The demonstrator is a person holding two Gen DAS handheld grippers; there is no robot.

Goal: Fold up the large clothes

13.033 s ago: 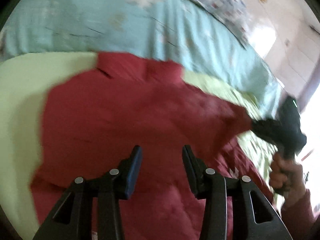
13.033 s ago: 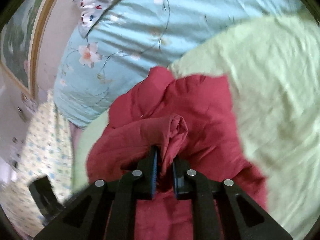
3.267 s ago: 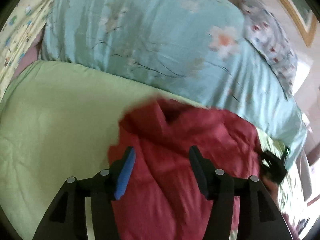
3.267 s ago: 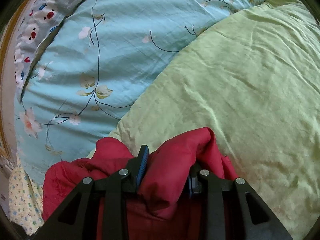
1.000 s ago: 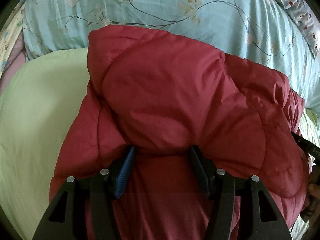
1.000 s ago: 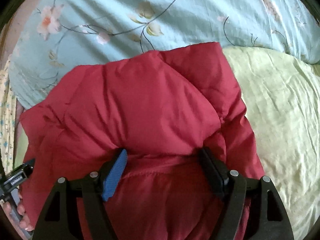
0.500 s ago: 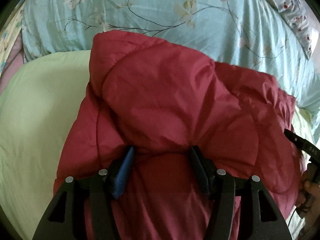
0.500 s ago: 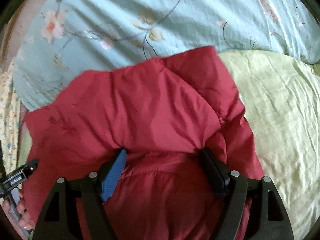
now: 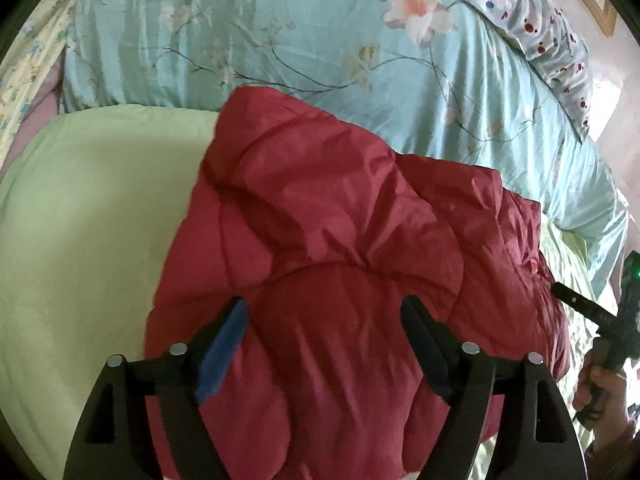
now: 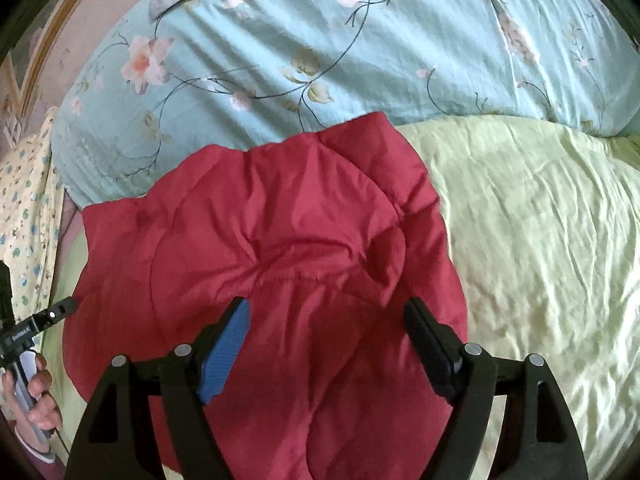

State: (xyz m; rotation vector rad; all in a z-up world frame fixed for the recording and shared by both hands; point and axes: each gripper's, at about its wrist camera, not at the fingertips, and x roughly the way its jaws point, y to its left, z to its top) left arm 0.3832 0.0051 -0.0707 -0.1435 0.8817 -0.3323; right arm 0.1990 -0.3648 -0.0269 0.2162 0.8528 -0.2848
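left claw (image 9: 322, 344) jaws spread wide, gripping nothing; right claw (image 10: 326, 346) the same, wide apart and empty. the red puffer jacket (image 9: 340, 260) sits bundled directly ahead of and under both claws, on the green quilt (image 9: 88, 220), its far edge against the blue floral duvet (image 9: 280, 32). we judge it light but bulky: soft quilted fill, springy, likely to puff back out of a fold. the shell looks slick, so a shallow pinch may slip. we'd bite deep on a stitched seam or the doubled hem edge nearest each claw, not the puffy panel centre. press down after each fold to flatten it.
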